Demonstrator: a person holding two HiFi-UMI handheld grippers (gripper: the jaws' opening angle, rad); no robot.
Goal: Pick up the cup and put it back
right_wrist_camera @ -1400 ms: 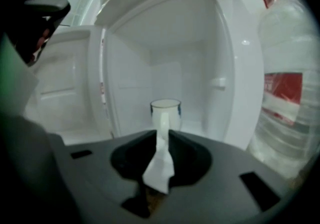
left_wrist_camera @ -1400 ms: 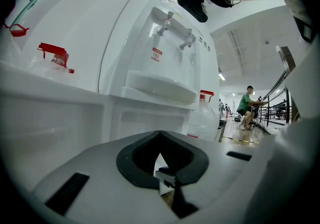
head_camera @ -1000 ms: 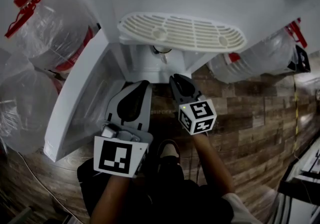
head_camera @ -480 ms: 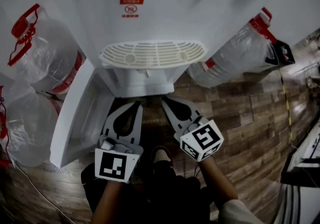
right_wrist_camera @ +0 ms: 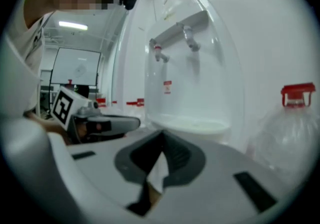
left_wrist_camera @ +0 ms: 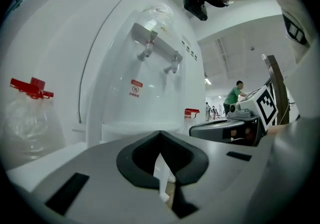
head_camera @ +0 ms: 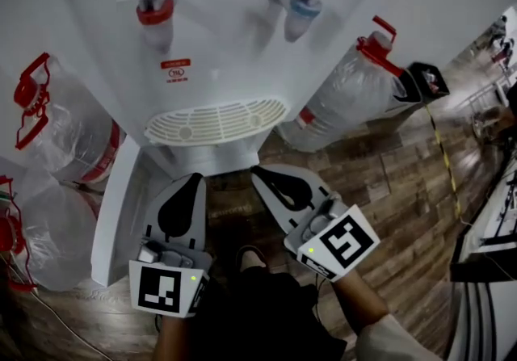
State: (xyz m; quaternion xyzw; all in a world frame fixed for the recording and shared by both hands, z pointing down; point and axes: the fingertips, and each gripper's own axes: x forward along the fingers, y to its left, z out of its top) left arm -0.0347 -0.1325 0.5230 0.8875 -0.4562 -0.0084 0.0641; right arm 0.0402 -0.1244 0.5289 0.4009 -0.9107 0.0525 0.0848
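Observation:
No cup shows in any view. A white water dispenser (head_camera: 226, 52) stands in front of me, with a red tap (head_camera: 154, 10), a blue tap (head_camera: 303, 6) and a slotted drip tray (head_camera: 216, 119). My left gripper (head_camera: 187, 182) is held just below the tray's left side, its jaws shut with nothing between them. My right gripper (head_camera: 257, 171) is beside it below the tray's right side, also shut and empty. The left gripper view looks level at the dispenser (left_wrist_camera: 150, 77) over its closed tips (left_wrist_camera: 160, 133). The right gripper view shows the taps (right_wrist_camera: 172, 42) above its closed tips (right_wrist_camera: 161, 133).
Large clear water bottles with red caps stand on the floor at the left (head_camera: 65, 125), lower left (head_camera: 40, 230) and right (head_camera: 347, 93). The dispenser's lower cabinet door (head_camera: 113, 206) hangs open at the left. A shoe (head_camera: 250, 256) rests on the wood floor. A distant person in green (left_wrist_camera: 234, 98) stands behind.
Both grippers have risen and pulled back from the opening under the drip tray. The head view has swung upward, bringing the two taps into sight.

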